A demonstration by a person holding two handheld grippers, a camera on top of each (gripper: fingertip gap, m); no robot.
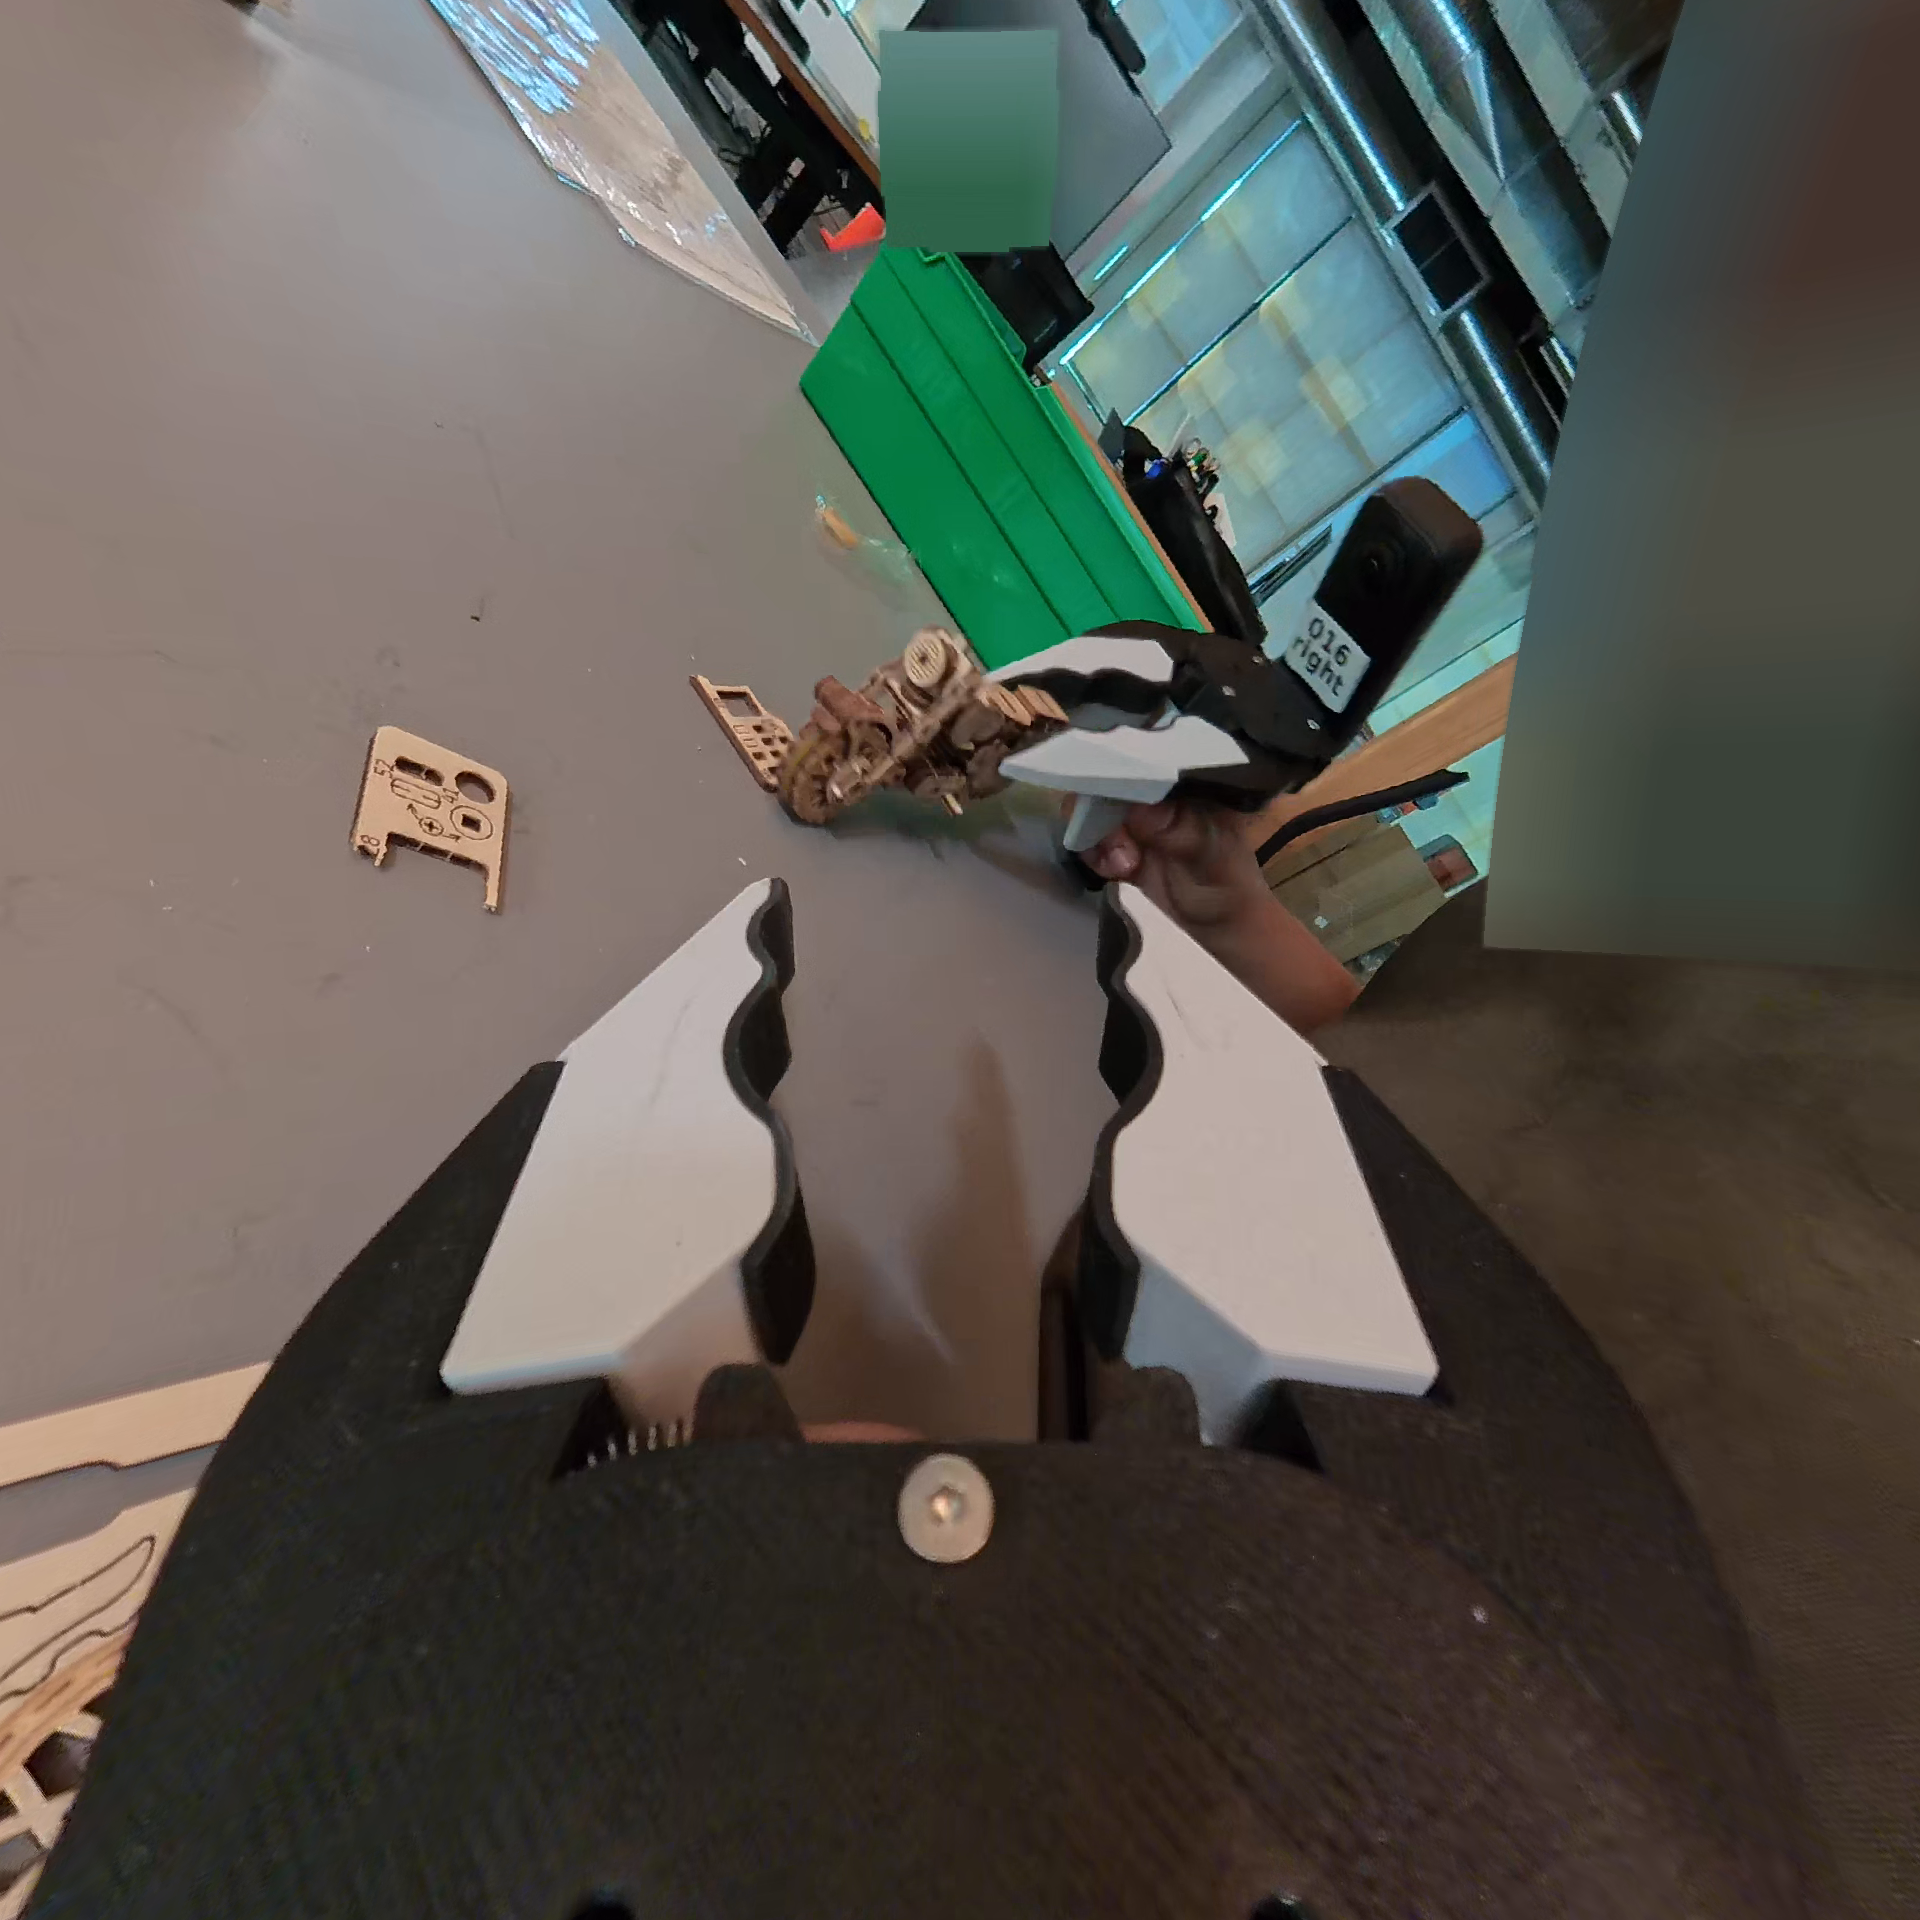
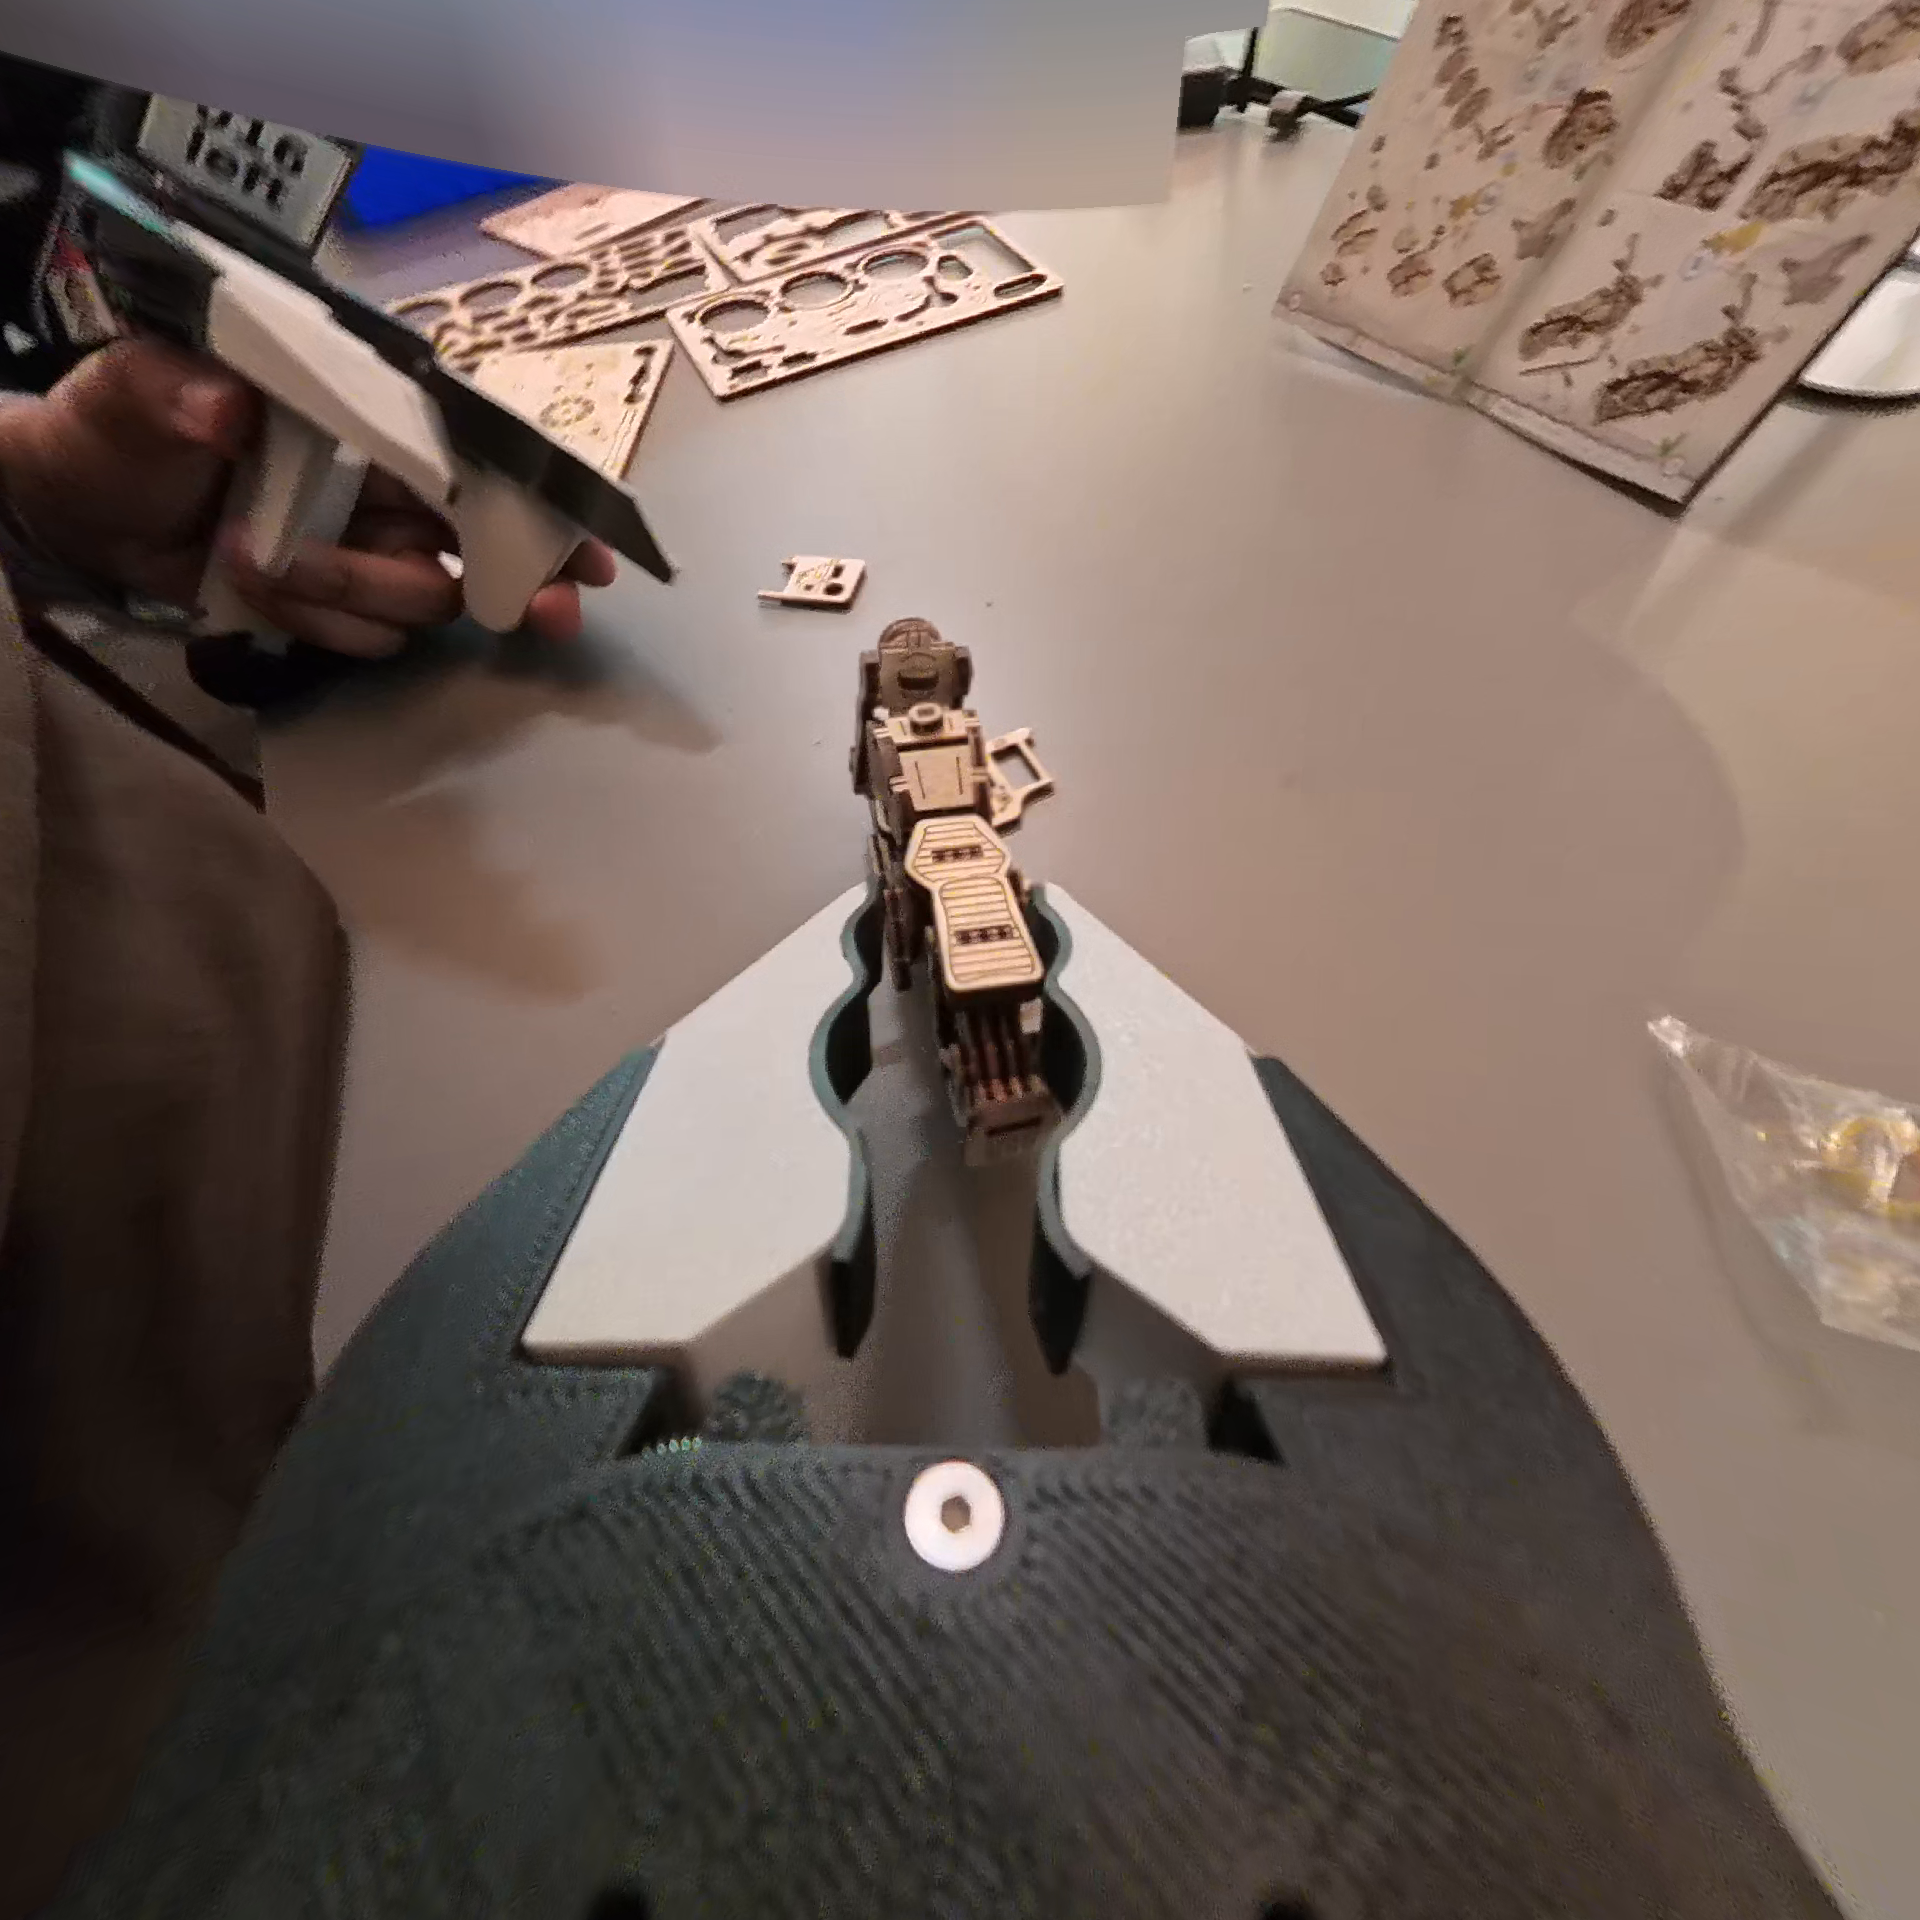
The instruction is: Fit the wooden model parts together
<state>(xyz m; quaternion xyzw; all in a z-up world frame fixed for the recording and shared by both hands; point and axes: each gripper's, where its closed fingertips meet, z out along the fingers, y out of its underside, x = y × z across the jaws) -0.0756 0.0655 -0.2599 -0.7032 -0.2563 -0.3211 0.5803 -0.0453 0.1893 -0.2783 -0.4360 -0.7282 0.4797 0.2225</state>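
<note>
A partly built wooden motorcycle model (image 2: 940,831) stands on the grey table (image 2: 1351,727). My right gripper (image 2: 956,914) is shut on its rear end, with the seat between the fingers. In the left wrist view the model (image 1: 894,738) is ahead, held by the right gripper (image 1: 1023,727). A flat fretted piece (image 1: 743,722) sticks out at the model's side. A small loose wooden part (image 1: 431,816) lies flat to the left, and shows in the right wrist view (image 2: 816,580) too. My left gripper (image 1: 940,899) is open and empty above the table, short of the model; it appears at far left (image 2: 416,416) in the right wrist view.
A green crate (image 1: 966,468) stands behind the model. Punched-out wooden sheets (image 2: 831,301) lie at the far side, and more sheets (image 1: 62,1558) lie near the left gripper. A propped instruction sheet (image 2: 1621,229) stands at right. A clear bag of small parts (image 2: 1818,1174) lies at right. About 15 cm separates my left fingertips from my right.
</note>
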